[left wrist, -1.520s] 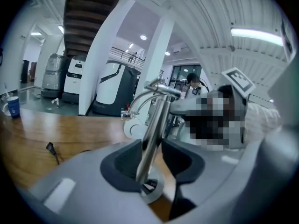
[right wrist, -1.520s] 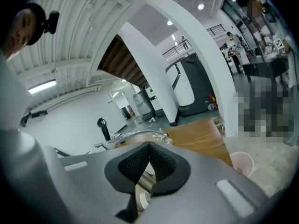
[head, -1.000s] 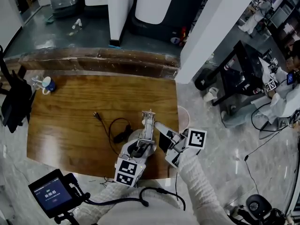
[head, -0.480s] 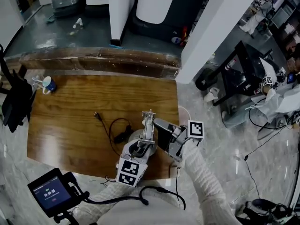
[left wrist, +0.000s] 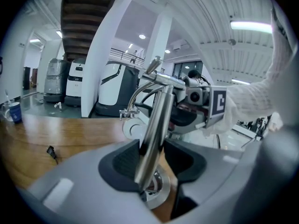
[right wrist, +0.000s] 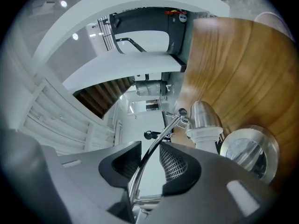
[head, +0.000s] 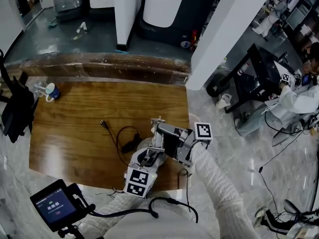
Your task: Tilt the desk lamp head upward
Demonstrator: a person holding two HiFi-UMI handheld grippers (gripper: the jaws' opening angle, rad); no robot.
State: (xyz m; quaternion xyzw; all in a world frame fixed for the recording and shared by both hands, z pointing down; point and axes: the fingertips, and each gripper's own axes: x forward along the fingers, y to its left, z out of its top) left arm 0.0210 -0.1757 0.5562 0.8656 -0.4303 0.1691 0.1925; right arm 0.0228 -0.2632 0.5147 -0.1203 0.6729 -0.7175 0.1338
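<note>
At the desk's (head: 75, 128) front right edge, the left gripper (left wrist: 150, 161) clamps the desk lamp stem (left wrist: 157, 111), while the right gripper's (right wrist: 147, 164) opening jaws straddle its curved neck (right wrist: 166, 129), pads clear.

Silver chrome desk lamp (left wrist: 152, 129), warm brown table (head: 75, 113) — streaky wood grain, black cable (head: 124, 138), blue mug (head: 51, 90)

Reading as a robotics lab or test hall: large white machines (head: 162, 1) are standing beyond the wooden table (head: 75, 128), a person in a white coat (head: 299, 101) is occupying the space beside a black equipment bench (head: 256, 76), cables (head: 279, 153) are trailing over the polished stone floor (head: 234, 148), strip lights (left wrist: 250, 26) are glowing overhead
</note>
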